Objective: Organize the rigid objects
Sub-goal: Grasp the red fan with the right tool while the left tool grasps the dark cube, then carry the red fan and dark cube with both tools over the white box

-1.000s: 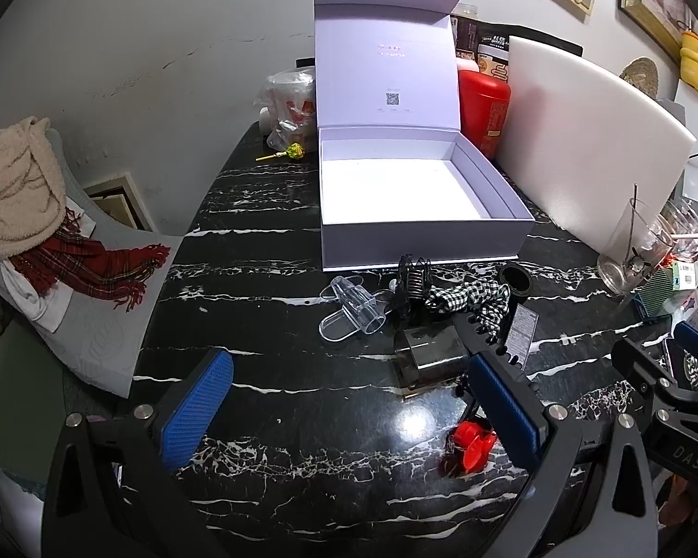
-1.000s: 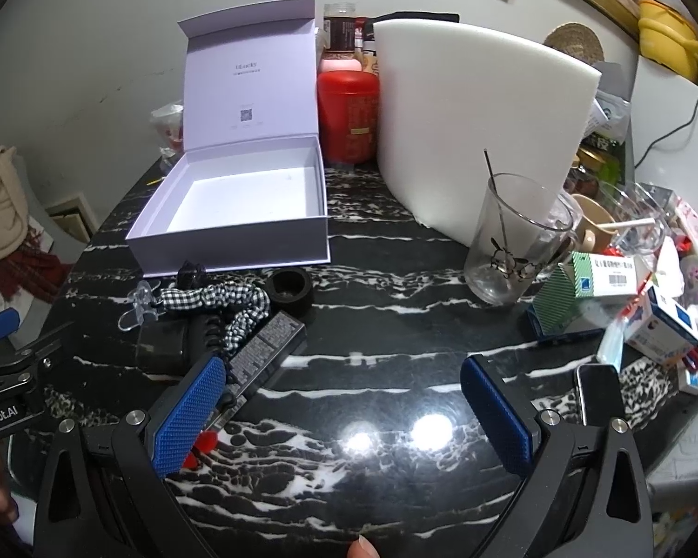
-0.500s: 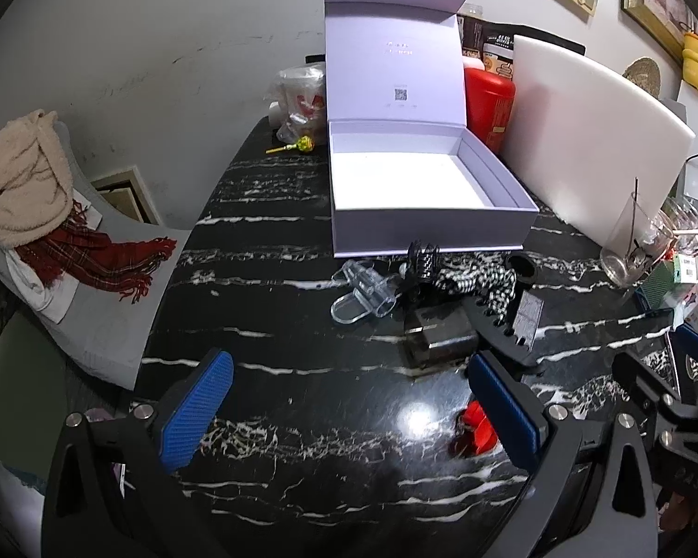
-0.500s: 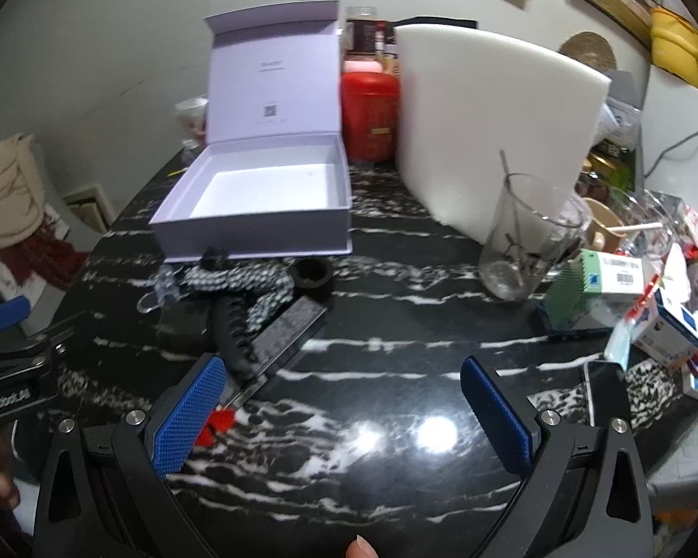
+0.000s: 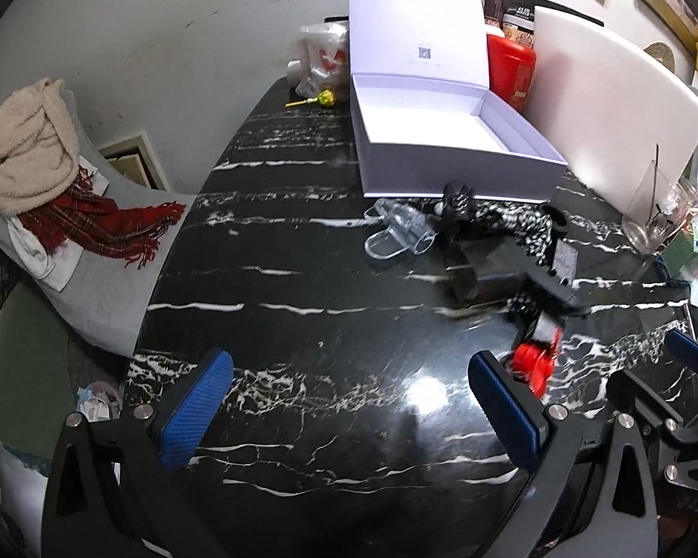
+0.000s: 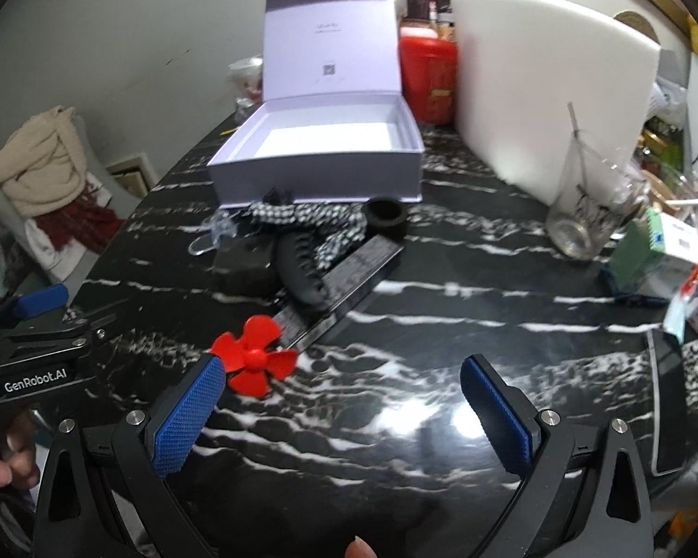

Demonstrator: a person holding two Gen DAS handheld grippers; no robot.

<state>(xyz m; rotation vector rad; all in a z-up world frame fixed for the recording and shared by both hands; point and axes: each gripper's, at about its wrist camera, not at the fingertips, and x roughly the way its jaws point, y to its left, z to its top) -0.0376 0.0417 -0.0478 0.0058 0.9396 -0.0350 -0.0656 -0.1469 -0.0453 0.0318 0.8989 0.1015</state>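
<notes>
Right wrist view: our right claw (image 6: 342,414) hangs low in frame, jaws wide apart, empty. The red plastic four-blade propeller (image 6: 254,361) lies on the black marbled bench (image 6: 395,465) just beside its left pad. The open lilac cardboard box (image 6: 316,153) sits empty, upper centre. Left claw (image 5: 349,414) also spread, holding nothing. We judge this the approach step; next, centre the right claw on the propeller, then close.

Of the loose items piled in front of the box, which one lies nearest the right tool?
The red propeller, beside the right tool and its left finger; the black clip and ring lie farther back.
</notes>
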